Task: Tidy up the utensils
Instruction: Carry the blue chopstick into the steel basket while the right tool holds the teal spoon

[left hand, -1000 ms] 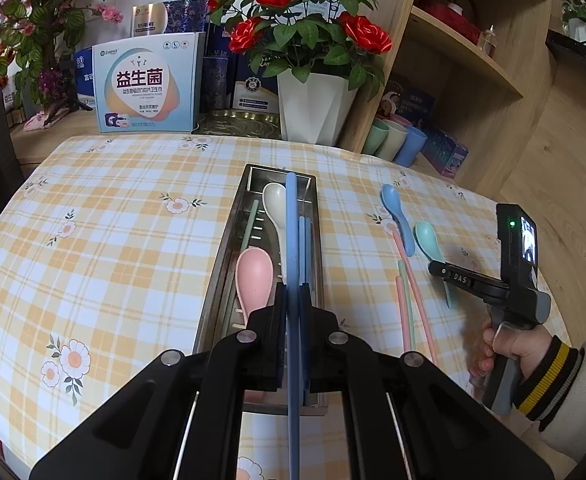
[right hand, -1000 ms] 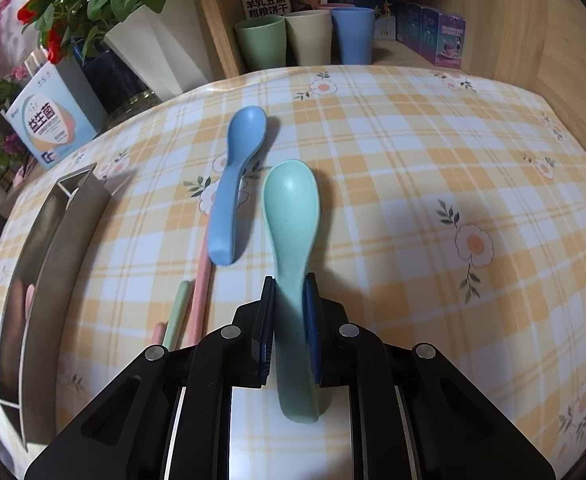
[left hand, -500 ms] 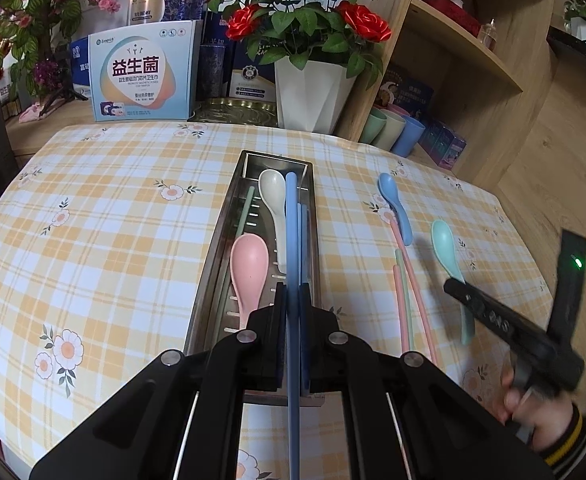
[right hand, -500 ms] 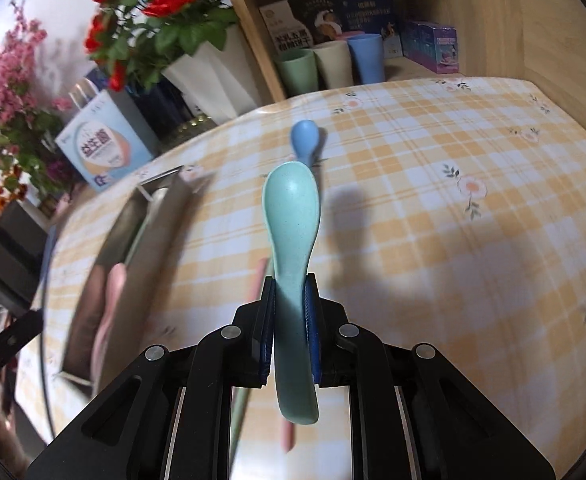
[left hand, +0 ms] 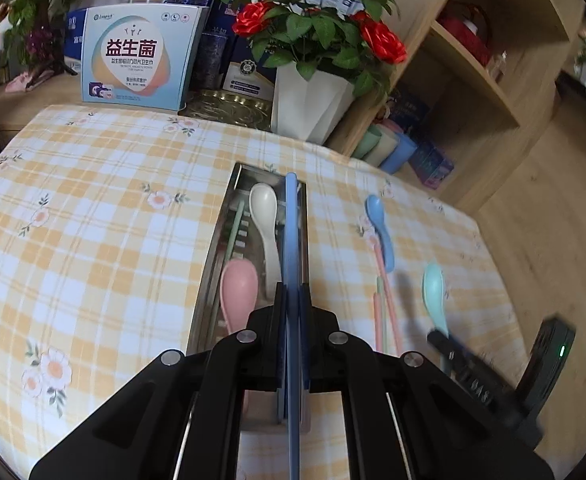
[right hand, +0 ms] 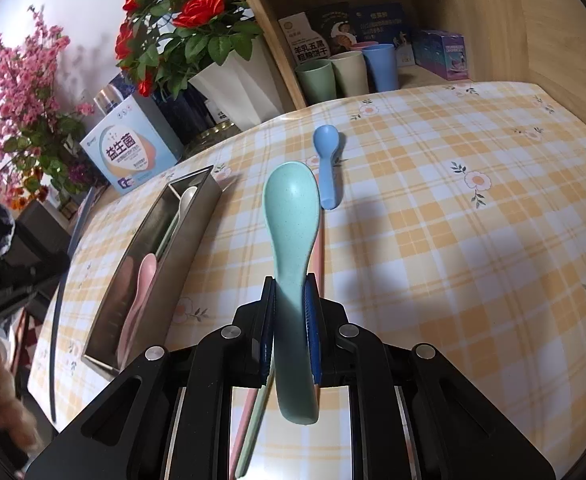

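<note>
My left gripper is shut on a blue chopstick held over the steel utensil tray. The tray holds a white spoon, a pink spoon and a green chopstick. My right gripper is shut on a teal spoon, lifted above the tablecloth to the right of the tray. A blue spoon and pink and green chopsticks lie on the cloth. The teal spoon and right gripper show at the lower right of the left wrist view.
A white pot of red roses and a printed box stand behind the table. A wooden shelf with cups is at the back right. The checked tablecloth stretches to the right.
My right gripper has lifted the teal spoon off the cloth and swung left toward the tray. The left gripper has drawn back slightly with the blue chopstick.
</note>
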Tool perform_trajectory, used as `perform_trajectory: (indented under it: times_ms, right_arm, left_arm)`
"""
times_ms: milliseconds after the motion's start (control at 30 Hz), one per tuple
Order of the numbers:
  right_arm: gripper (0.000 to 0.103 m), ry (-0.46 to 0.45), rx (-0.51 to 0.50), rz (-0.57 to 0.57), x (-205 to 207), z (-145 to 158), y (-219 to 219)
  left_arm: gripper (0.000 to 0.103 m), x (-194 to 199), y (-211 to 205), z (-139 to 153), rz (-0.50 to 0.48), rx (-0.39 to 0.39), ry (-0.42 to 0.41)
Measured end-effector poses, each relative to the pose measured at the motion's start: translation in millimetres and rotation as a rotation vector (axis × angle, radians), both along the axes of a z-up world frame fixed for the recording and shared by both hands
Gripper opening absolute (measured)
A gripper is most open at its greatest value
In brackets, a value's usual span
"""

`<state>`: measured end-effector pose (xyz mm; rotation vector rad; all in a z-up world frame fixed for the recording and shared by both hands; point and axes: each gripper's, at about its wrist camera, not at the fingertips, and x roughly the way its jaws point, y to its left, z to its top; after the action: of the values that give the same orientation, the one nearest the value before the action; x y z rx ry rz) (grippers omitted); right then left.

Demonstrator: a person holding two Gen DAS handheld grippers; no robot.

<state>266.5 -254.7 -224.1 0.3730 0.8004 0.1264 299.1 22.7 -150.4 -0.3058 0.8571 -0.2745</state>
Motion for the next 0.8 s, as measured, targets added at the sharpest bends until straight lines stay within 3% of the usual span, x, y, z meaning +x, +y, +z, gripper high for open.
perform_trajectory:
  times_ms: [200, 400, 600, 800]
  right_arm:
    - [0.014, -0.019, 0.035, -0.036, -2.3, 1.9, -13.1]
    - [0.014, -0.015, 0.061, -0.059, -5.0, -0.8, -25.2]
    - [0.014, 0.004, 0.071, -0.07, -3.1, -7.1, -28.6]
    - [0.014, 0.015, 0.076, -0.061, -0.9, -11.2, -26.5]
  left_arm:
    - [0.006, 45.3, -12.3, 4.4, -0.031, 0.012, -0.021]
    - [0.006, 77.3, -25.5, -19.8, -0.065, 0.033, 0.008]
    - [0.006, 81.4, -20.7, -41.7, -0.029, 0.012, 0.043]
    - [0.006, 80.5, -25.7, -50.2, -0.054, 0.054, 0.068]
